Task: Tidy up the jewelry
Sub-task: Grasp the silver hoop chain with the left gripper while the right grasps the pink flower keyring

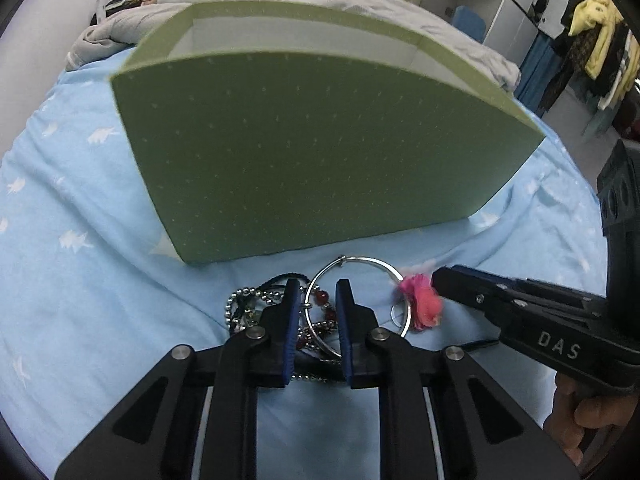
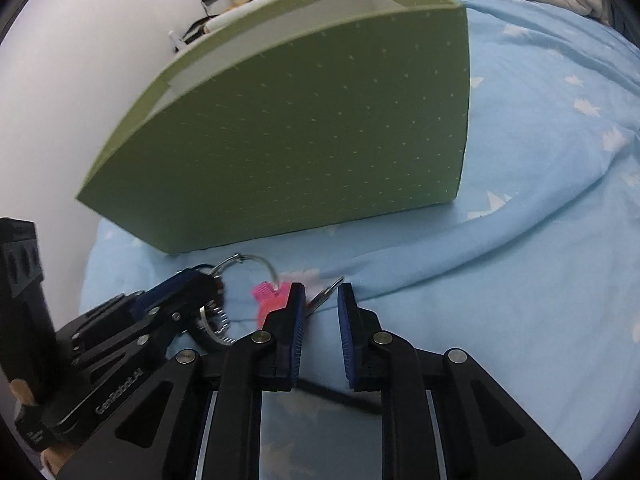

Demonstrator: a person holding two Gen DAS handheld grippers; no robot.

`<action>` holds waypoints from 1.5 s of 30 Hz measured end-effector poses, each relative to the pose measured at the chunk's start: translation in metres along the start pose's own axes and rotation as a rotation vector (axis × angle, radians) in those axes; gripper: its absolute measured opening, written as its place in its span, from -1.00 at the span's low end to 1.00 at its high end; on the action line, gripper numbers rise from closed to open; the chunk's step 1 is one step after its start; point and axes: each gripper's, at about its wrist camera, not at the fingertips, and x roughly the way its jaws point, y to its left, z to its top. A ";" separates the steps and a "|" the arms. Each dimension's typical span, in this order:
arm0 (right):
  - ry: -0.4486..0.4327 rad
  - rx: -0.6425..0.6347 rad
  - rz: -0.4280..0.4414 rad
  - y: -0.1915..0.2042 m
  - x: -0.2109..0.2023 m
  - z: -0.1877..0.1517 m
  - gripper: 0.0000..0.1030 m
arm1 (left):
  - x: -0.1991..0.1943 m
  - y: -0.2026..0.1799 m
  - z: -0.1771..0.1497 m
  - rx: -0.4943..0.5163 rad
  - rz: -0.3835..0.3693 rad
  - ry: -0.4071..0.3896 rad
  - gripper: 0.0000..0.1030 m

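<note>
A heap of jewelry lies on the blue bed sheet in front of a green open-topped box (image 1: 320, 152), also in the right wrist view (image 2: 304, 136). The heap holds a silver bangle (image 1: 360, 264), a red bead string (image 1: 322, 298), a ball chain (image 1: 236, 300) and a pink flower piece (image 1: 424, 304). My left gripper (image 1: 318, 292) is open, low over the bangle and beads. My right gripper (image 2: 322, 296) is open, its left finger touching the pink flower piece (image 2: 266, 294), a small ring (image 2: 326, 294) between its fingers.
The light blue sheet (image 1: 80, 240) with white fish shapes covers the bed. A grey blanket (image 1: 460, 36) is bunched behind the box. Clothes (image 1: 592, 40) hang at the far right. A white wall (image 2: 60, 80) stands left of the box.
</note>
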 end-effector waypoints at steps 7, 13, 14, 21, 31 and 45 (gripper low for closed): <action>0.044 -0.031 -0.039 0.006 0.005 0.001 -0.68 | 0.008 0.000 0.000 -0.001 -0.003 0.013 -0.66; 0.081 -0.053 -0.051 0.011 0.009 0.004 -0.68 | 0.010 0.001 0.002 -0.025 0.004 0.007 -0.84; 0.091 -0.045 -0.049 0.010 0.009 0.005 -0.68 | 0.010 0.002 0.002 -0.031 0.002 0.008 -0.84; 0.108 -0.105 -0.078 0.027 0.019 0.020 -0.61 | 0.004 0.002 0.000 -0.044 -0.009 -0.002 -0.89; 0.034 -0.127 -0.071 0.032 -0.002 0.015 -0.96 | -0.018 0.002 -0.004 -0.062 -0.040 -0.035 -0.89; -0.100 -0.132 -0.078 0.026 -0.077 0.006 -0.96 | -0.076 -0.017 -0.004 -0.059 -0.053 -0.128 -0.89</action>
